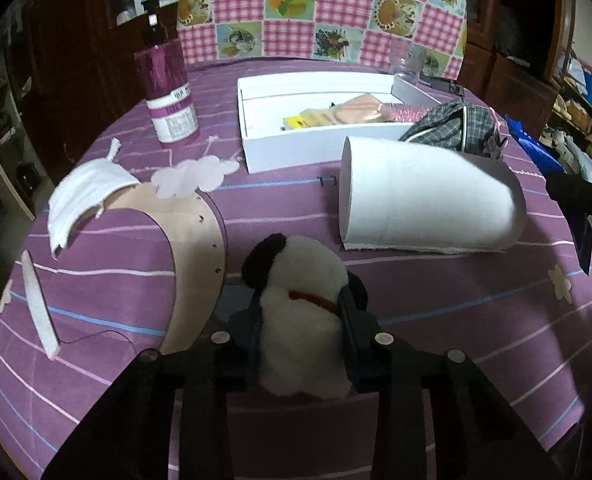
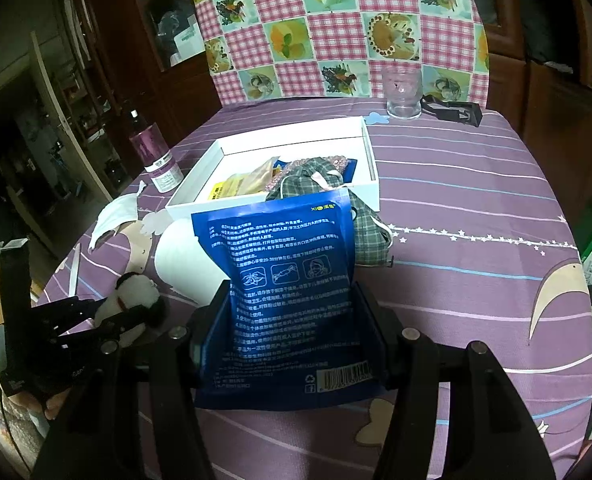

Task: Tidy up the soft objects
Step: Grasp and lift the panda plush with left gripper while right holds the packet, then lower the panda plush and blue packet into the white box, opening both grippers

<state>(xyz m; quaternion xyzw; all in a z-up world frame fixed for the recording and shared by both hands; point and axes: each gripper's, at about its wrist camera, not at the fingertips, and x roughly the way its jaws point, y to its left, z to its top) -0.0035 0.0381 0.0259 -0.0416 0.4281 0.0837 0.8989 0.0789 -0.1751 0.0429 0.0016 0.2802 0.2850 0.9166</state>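
Left claw (image 1: 301,316) clamped on plush dog (image 1: 299,304), near edge of surface (image 1: 435,292). Right claw (image 2: 292,320) clamped on blue packet (image 2: 280,264), held upright. Beyond: paper roll (image 1: 423,196) lying sideways, then white box (image 1: 315,144) holding packets, checked cloth (image 1: 451,126) draped over its right corner.

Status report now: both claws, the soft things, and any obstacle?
Left claw shut on plush dog. Right claw shut on blue packet. Tissue roll before white box.
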